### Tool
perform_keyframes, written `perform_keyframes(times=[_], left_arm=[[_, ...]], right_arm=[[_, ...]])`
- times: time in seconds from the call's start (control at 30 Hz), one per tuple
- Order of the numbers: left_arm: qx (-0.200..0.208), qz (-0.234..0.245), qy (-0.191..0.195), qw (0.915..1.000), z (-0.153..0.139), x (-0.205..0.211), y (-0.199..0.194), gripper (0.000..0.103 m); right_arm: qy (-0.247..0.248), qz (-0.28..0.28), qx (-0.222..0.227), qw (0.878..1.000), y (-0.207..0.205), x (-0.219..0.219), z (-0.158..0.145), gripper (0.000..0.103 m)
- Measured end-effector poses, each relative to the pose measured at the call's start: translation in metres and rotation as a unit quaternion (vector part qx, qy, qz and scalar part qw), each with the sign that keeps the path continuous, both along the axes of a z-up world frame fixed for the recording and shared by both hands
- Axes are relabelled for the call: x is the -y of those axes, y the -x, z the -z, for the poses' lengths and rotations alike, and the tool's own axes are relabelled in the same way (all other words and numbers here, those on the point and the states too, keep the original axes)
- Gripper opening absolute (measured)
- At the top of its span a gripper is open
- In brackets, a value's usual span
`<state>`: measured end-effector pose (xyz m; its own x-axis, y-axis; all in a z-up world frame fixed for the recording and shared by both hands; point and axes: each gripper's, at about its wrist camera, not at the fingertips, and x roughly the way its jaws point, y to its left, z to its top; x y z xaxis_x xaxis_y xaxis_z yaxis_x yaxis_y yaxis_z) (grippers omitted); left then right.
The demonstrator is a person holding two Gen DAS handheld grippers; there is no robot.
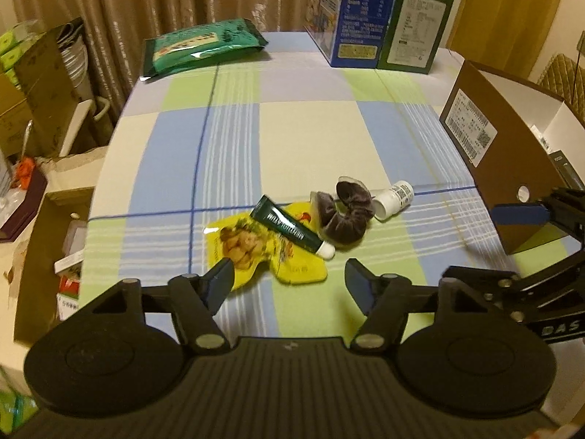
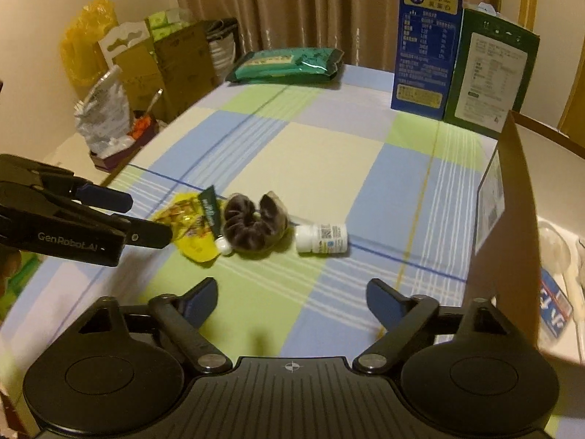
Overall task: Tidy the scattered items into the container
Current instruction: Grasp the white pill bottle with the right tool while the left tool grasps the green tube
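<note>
From your left wrist camera, your left gripper (image 1: 289, 272) hangs over the worktop (image 1: 299, 128) with its jaws partly apart and nothing between them. Its left fingertip overlaps the near edge of one yellow snack pouch (image 1: 252, 252); whether it touches, you cannot tell. Four scattered items lie in a cluster just ahead: the pouch, one dark green tube (image 1: 292, 230) lying slantwise on top of it with its white cap toward you, one dark velvet scrunchie (image 1: 343, 212) touching the tube's cap end, and one small white bottle (image 1: 393, 199) on its side just beyond the scrunchie. To the right stands the container — one open brown cardboard box (image 1: 512, 153) with a white inside. Your right gripper (image 1: 523, 216) reaches in at the right edge, in front of the box.

The worktop wears a checked cloth in blue, green and cream. At its far end lie one green foil packet (image 1: 204, 45) and two upright cartons, one blue (image 1: 360, 14) and one green (image 1: 416, 29). Brown curtains hang behind.

From your right wrist camera, your right gripper (image 2: 292, 298) is spread wide and empty, over bare cloth short of the bottle (image 2: 323, 237). Your left gripper (image 2: 146, 216) comes in from the left, above the pouch (image 2: 190, 225). The box (image 2: 512, 197) stands at the right — some items already lie inside, too blurred to count. Cardboard boxes and bags are stacked against the left wall.
</note>
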<state>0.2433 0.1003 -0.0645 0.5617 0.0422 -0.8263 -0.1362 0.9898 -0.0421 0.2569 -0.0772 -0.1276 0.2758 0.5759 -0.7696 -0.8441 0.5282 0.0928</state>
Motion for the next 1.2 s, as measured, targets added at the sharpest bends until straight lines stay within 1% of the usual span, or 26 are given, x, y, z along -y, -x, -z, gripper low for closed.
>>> perform_keyframes(times=[0.07, 0.13, 0.23, 0.27, 0.33, 0.43, 0.53, 0.57, 0.63, 0.73, 0.83, 0.93, 1.03, 1.2], left_arm=[[-0.004, 0.002, 0.001, 1.0000, 0.006, -0.002, -0.011, 0.054], [-0.006, -0.002, 0.007, 1.0000, 0.011, -0.006, -0.022, 0.050], [-0.014, -0.006, 0.009, 0.9998, 0.020, -0.011, -0.040, 0.048], [-0.019, -0.006, 0.006, 0.9998, 0.023, -0.012, -0.045, 0.043], [-0.027, -0.007, 0.007, 0.9996, 0.030, -0.014, -0.055, 0.037], [-0.038, -0.008, 0.008, 0.9992, 0.041, -0.016, -0.067, 0.032], [-0.043, -0.006, 0.019, 0.9989, 0.049, -0.014, -0.075, 0.031], [-0.046, -0.003, 0.021, 0.9987, 0.051, -0.013, -0.077, 0.028], [-0.046, 0.009, 0.013, 0.9988, 0.056, -0.009, -0.079, 0.024], [-0.036, 0.045, -0.014, 0.9982, 0.058, -0.001, -0.076, 0.021], [-0.034, 0.060, -0.022, 0.9974, 0.058, -0.003, -0.071, 0.015], [-0.029, 0.064, -0.011, 0.9974, 0.057, -0.007, -0.064, 0.014], [-0.026, 0.070, -0.017, 0.9971, 0.058, -0.005, -0.061, 0.014], [-0.026, 0.065, -0.013, 0.9975, 0.058, -0.007, -0.064, 0.013]], right_arm=[[0.005, 0.007, -0.001, 1.000, -0.007, -0.004, 0.005, 0.076], [0.008, 0.016, -0.006, 1.000, -0.015, -0.008, 0.009, 0.075], [0.010, 0.028, -0.017, 0.999, -0.025, -0.009, 0.014, 0.075], [0.011, 0.031, -0.019, 0.999, -0.028, -0.008, 0.016, 0.075], [0.013, 0.037, -0.020, 0.999, -0.032, -0.008, 0.018, 0.075], [0.014, 0.048, -0.026, 0.998, -0.039, -0.007, 0.022, 0.075], [0.015, 0.054, -0.031, 0.998, -0.044, -0.007, 0.026, 0.075], [0.015, 0.056, -0.031, 0.998, -0.045, -0.007, 0.027, 0.075], [0.015, 0.059, -0.035, 0.998, -0.048, -0.007, 0.029, 0.075], [0.013, 0.059, -0.038, 0.997, -0.050, -0.009, 0.032, 0.075], [0.012, 0.053, -0.037, 0.998, -0.050, -0.013, 0.036, 0.075], [0.009, 0.046, -0.032, 0.998, -0.050, -0.022, 0.040, 0.075], [0.006, 0.039, -0.020, 0.999, -0.051, -0.031, 0.044, 0.074], [0.008, 0.036, -0.015, 0.999, -0.054, -0.045, 0.051, 0.058]])
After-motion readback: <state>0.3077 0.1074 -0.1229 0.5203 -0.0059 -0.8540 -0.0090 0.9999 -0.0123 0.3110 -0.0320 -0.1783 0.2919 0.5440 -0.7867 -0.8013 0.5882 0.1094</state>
